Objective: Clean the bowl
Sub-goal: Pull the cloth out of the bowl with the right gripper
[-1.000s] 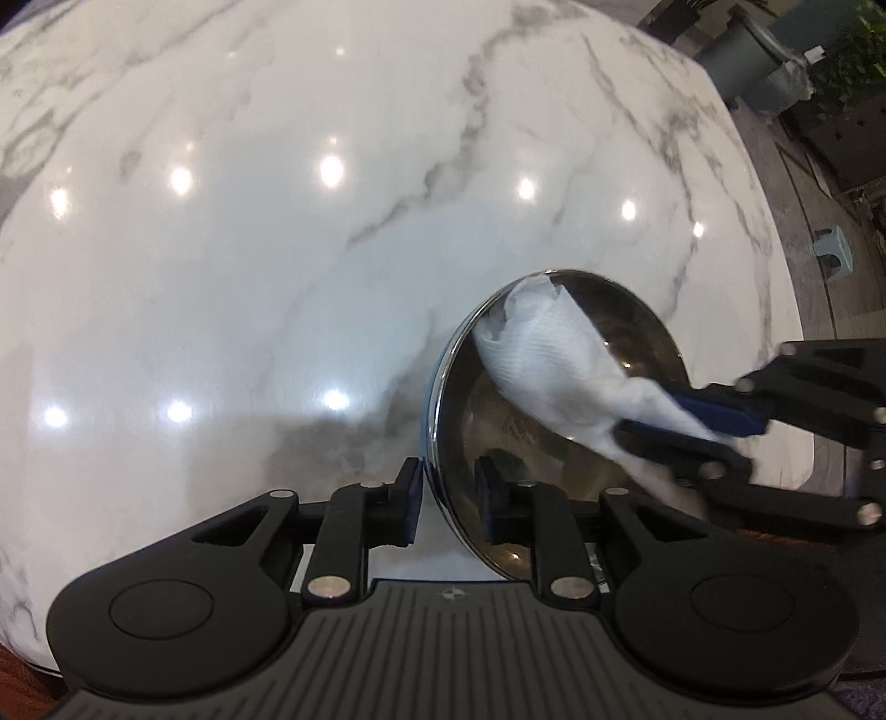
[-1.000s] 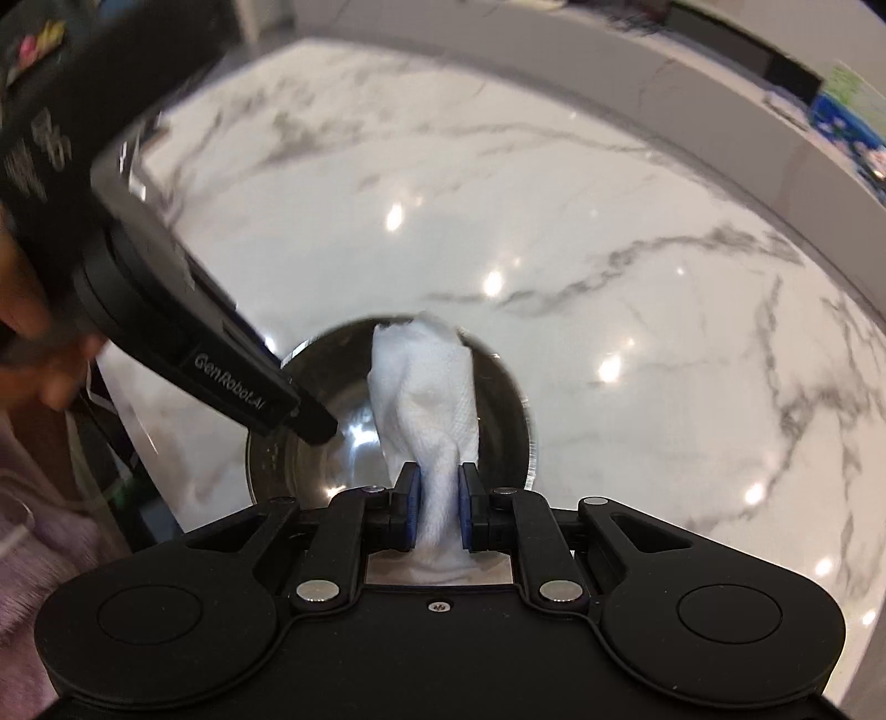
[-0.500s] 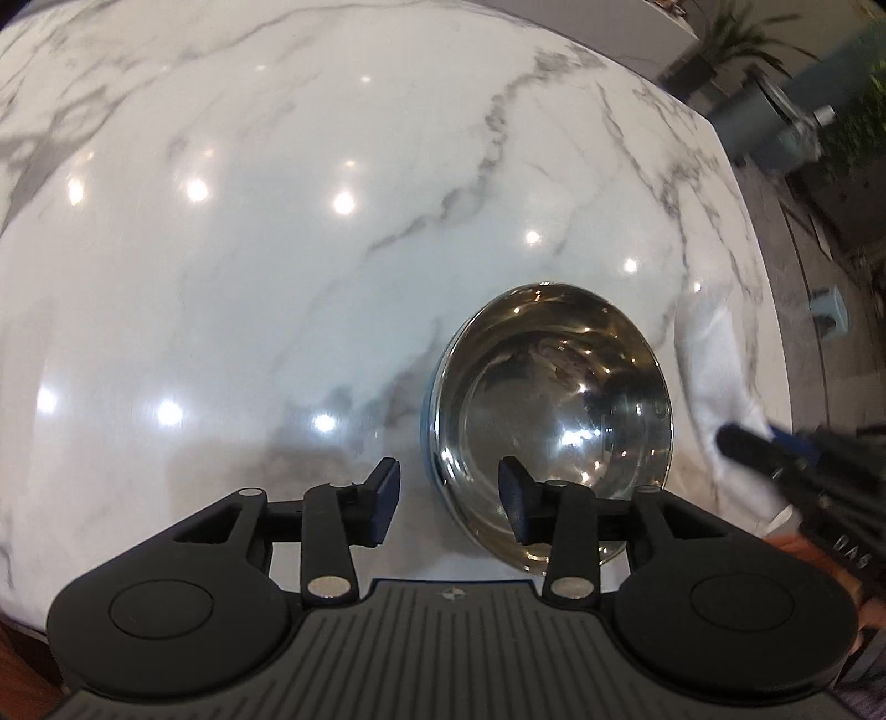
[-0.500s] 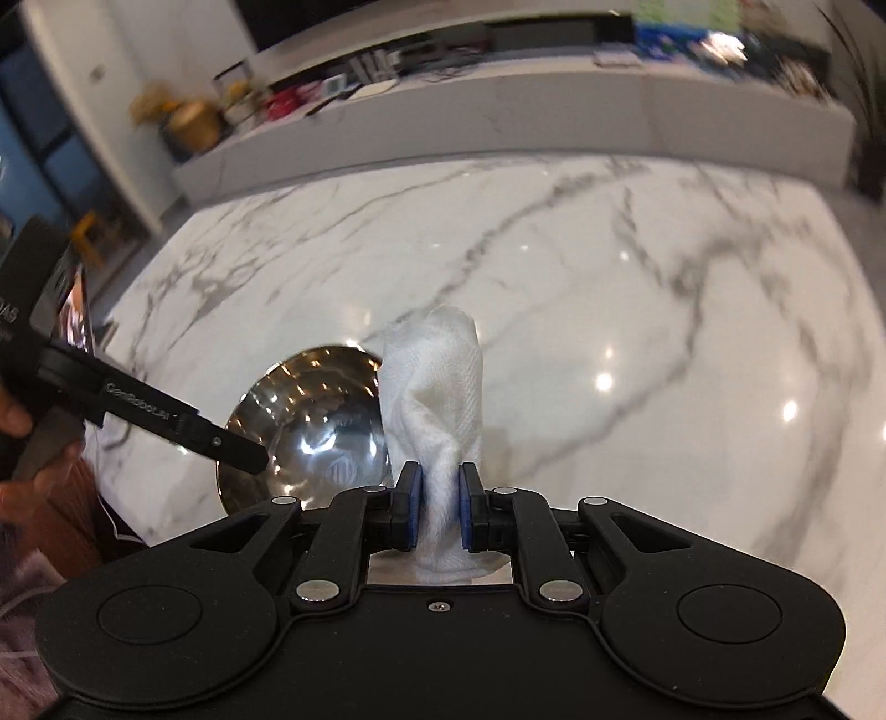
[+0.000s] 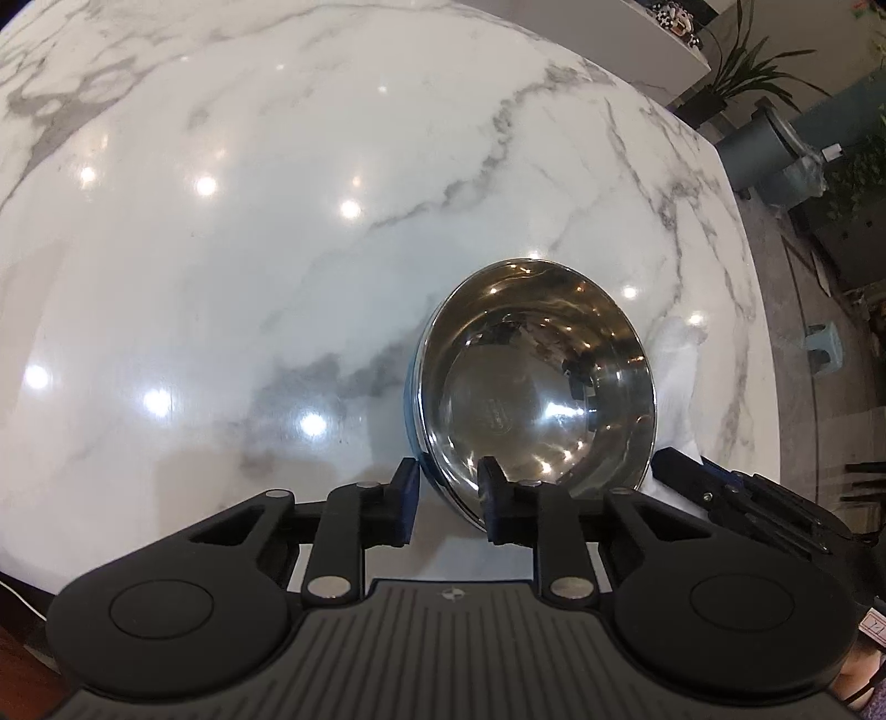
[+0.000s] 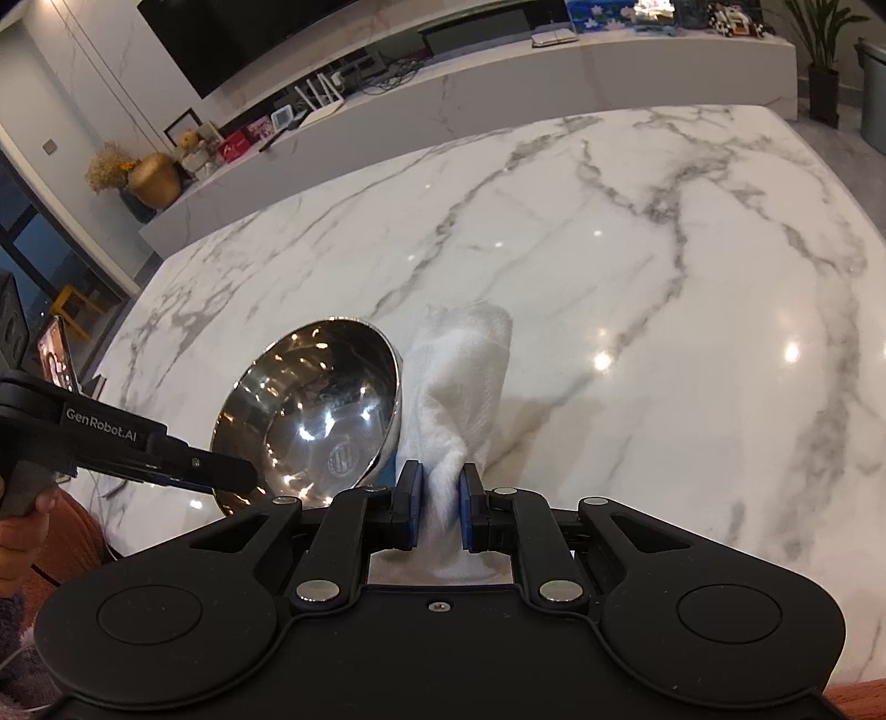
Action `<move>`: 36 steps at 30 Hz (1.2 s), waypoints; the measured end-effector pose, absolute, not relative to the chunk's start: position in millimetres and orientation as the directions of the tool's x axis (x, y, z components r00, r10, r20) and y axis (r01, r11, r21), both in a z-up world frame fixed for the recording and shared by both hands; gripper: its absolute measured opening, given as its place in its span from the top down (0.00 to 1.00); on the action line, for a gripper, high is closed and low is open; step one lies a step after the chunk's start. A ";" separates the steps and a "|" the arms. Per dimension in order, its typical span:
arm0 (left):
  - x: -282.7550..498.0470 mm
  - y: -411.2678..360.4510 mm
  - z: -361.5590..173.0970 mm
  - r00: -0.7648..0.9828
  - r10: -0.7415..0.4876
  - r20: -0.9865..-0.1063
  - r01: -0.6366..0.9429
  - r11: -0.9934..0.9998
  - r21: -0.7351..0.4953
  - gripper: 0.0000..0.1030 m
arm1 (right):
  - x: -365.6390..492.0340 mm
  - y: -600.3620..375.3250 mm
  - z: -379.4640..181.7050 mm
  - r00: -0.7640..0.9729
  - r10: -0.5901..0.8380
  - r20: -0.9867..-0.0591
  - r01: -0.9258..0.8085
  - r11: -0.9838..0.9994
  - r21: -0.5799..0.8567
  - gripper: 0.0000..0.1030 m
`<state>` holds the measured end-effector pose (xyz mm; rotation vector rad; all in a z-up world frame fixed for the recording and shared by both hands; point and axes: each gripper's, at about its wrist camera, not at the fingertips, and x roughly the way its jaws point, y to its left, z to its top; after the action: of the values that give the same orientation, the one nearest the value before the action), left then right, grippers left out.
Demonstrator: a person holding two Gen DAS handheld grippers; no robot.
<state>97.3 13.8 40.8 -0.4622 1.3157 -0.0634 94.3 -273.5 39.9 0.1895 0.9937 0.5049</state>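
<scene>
while tilted, bowl [image 5: 534, 382] mouth faces claws — rim astride

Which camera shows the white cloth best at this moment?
The right wrist view. There the white cloth stands nearly whole, pinched in the right tool, beside the steel bowl. The left wrist view shows only a pale strip of it behind the bowl's rim.

Glossy white marble table [image 6: 637, 266] catching ceiling lights, long pale ledge [image 6: 498, 61] behind, perhaps a television [image 6: 266, 33] above.
</scene>
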 end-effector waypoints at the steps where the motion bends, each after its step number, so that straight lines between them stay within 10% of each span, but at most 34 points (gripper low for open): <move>1: 97.9 14.4 40.7 0.265 -0.301 -0.916 -0.217 0.907 -0.361 0.80 | 98.1 -271.7 36.1 0.441 0.488 -0.753 -0.318 0.870 0.377 0.88; 36: 116.8 9.4 28.2 0.250 -0.247 -0.936 -0.209 0.930 -0.302 0.85 | 110.4 -262.0 4.4 0.426 0.505 -0.750 -0.314 0.860 0.401 0.89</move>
<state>116.8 9.4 28.2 -0.4049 1.3290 -0.0269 110.4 -262.0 4.4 0.2124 1.0080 0.5168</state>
